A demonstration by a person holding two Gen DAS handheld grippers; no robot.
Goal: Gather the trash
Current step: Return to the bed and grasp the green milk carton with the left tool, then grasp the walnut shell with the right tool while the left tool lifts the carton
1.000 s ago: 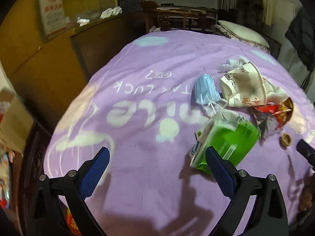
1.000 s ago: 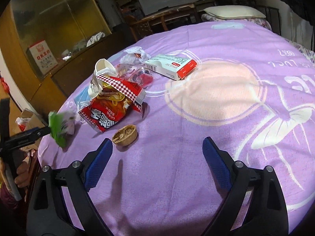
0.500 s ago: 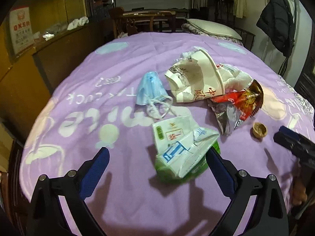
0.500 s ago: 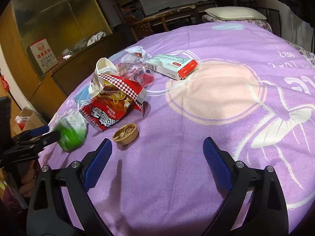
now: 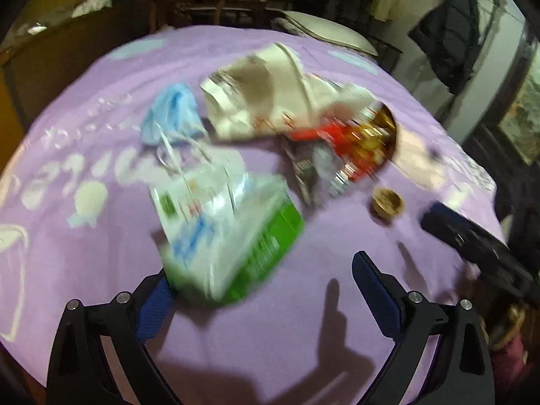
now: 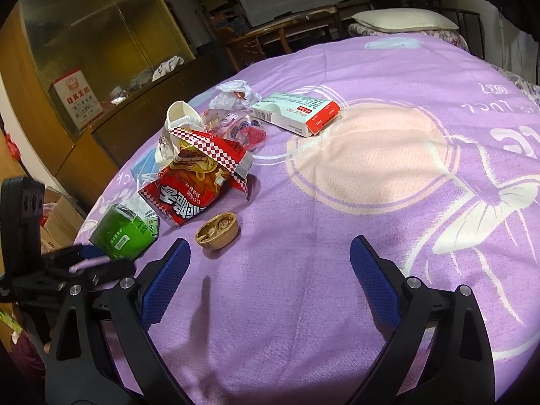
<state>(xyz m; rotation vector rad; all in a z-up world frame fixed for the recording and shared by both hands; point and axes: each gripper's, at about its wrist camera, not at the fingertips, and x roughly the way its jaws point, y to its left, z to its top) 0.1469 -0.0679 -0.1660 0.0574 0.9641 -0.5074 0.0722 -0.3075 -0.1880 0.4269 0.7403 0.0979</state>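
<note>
Both grippers gape, left gripper point(image 5: 263, 283) beside green carton point(image 5: 233, 236).

A crumpled green-and-white packet point(image 5: 229, 233) is being seen, blurred, seemingly lying beside the red snack bag point(image 6: 189, 189) and walnut shell point(image 6: 217, 230).

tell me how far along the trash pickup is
Barely started: no bin or bagged trash shows. In hand: the open left claw closes in on the green pack. Left on the purple cover: walnut shell, red snack bag, box, paper cup, mask.
</note>
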